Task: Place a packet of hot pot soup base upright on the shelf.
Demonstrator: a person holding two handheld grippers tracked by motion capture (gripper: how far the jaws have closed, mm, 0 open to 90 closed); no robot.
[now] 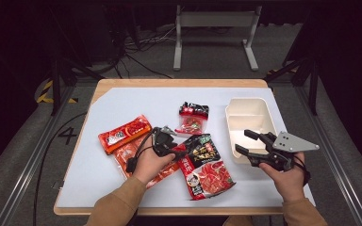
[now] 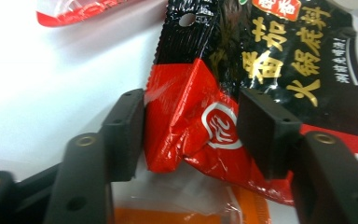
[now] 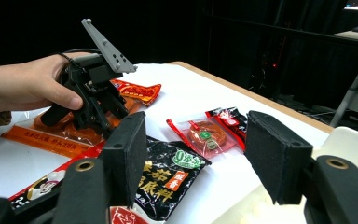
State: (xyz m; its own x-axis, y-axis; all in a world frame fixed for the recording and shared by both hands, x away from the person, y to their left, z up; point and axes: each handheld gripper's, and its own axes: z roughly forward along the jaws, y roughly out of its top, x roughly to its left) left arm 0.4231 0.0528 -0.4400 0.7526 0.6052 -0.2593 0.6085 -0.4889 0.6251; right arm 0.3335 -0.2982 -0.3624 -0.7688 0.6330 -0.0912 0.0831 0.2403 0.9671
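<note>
A black and red sauce packet (image 1: 205, 167) lies at the front middle of the white mat. My left gripper (image 1: 176, 149) comes at its top left corner from the left. In the left gripper view that corner (image 2: 191, 116) is buckled between the two pads, and the left gripper (image 2: 191, 126) is shut on it. My right gripper (image 1: 241, 140) hovers over the near edge of the white container (image 1: 250, 117), open with nothing between its fingers. From the right gripper view (image 3: 196, 149) I see the left gripper (image 3: 100, 112) on the packet (image 3: 168, 172).
An orange-red packet (image 1: 125, 133) lies left of the left hand, with a clear orange packet (image 1: 127, 155) partly under that hand. A small red and black packet (image 1: 193, 117) sits behind the middle. Dark floor and a metal stand lie beyond the table's far edge.
</note>
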